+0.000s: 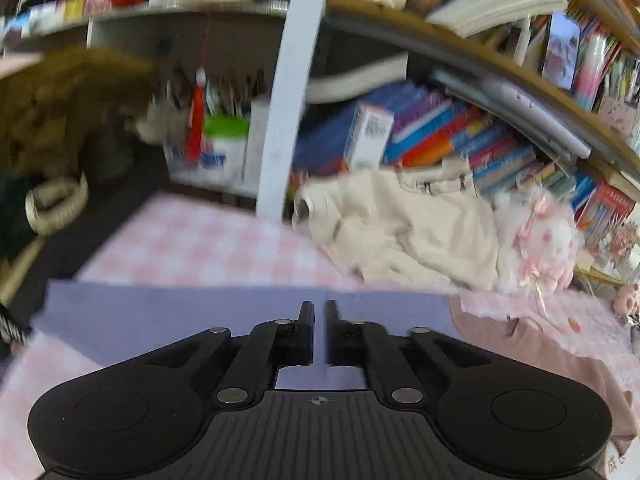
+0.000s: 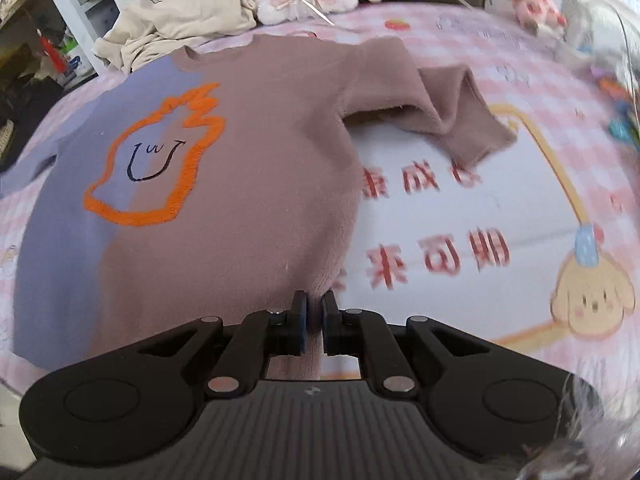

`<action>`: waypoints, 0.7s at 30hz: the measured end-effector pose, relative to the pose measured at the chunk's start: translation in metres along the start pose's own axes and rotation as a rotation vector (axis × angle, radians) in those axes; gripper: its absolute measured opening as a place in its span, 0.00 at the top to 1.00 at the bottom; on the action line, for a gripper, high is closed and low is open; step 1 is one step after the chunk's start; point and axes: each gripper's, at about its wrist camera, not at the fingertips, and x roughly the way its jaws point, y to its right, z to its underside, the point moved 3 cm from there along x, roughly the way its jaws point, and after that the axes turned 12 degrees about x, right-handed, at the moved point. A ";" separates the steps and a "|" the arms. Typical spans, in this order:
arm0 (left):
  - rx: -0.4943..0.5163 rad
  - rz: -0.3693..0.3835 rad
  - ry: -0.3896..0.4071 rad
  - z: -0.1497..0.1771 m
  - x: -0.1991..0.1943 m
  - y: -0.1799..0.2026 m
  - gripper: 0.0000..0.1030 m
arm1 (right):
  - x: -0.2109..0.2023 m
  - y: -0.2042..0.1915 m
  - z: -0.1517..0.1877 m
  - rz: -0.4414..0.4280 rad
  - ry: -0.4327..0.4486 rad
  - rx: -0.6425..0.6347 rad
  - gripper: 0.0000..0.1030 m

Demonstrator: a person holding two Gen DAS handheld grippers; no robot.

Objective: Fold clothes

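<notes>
On pink checked bedspread point(image 2: 460, 44), two-tone sweater point(image 2: 248, 168), right tool point(image 2: 314, 312) pinching hem

Right claw point(image 2: 314, 312) pinched on the hem of a mauve and lilac sweater point(image 2: 256, 184), spread flat on a pink checked bedsheet point(image 2: 460, 216). Orange flame outline point(image 2: 160, 160) with a drawn face on the chest. One sleeve point(image 2: 452, 116) bent across the sheet. Beige garment point(image 2: 176, 20) crumpled beyond the collar.
</notes>
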 end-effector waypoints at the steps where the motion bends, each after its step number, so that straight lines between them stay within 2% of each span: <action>1: 0.019 -0.021 -0.038 0.004 0.000 -0.005 0.90 | 0.001 0.001 -0.001 0.015 0.022 -0.004 0.93; 3: 0.020 -0.018 -0.120 0.028 -0.004 -0.012 0.90 | 0.001 0.007 -0.003 0.039 0.048 0.018 0.92; 6: -0.067 0.101 -0.239 0.083 -0.019 -0.008 0.86 | 0.001 0.011 -0.004 0.023 0.042 0.018 0.92; 7: -0.120 0.142 -0.266 0.101 -0.026 -0.003 0.79 | 0.002 0.012 -0.004 0.019 0.041 0.006 0.92; 8: -0.186 0.175 -0.279 0.117 -0.035 0.001 0.64 | 0.002 0.012 -0.004 0.014 0.039 -0.006 0.92; 9: -0.252 0.209 -0.291 0.134 -0.045 0.006 0.61 | 0.002 0.011 -0.003 0.013 0.039 -0.026 0.92; 11: -0.355 0.208 -0.266 0.150 -0.064 0.012 0.40 | 0.002 0.010 -0.003 0.010 0.034 -0.067 0.92; 14: -0.414 0.184 -0.247 0.159 -0.078 0.021 0.39 | 0.002 0.011 -0.005 -0.013 0.012 -0.089 0.92; 16: -0.406 0.170 -0.255 0.158 -0.080 0.028 0.40 | 0.003 0.013 -0.007 -0.037 -0.007 -0.089 0.92; 18: -0.398 0.170 -0.270 0.157 -0.077 0.038 0.45 | 0.004 0.017 -0.009 -0.065 -0.023 -0.086 0.92; 19: -0.394 0.172 -0.279 0.157 -0.075 0.043 0.75 | 0.004 0.019 -0.009 -0.077 -0.028 -0.088 0.92; 20: -0.385 0.161 -0.286 0.153 -0.074 0.050 0.93 | 0.004 0.020 -0.010 -0.090 -0.033 -0.096 0.92; 21: -0.373 0.137 -0.293 0.147 -0.074 0.059 0.93 | 0.004 0.020 -0.010 -0.101 -0.036 -0.105 0.92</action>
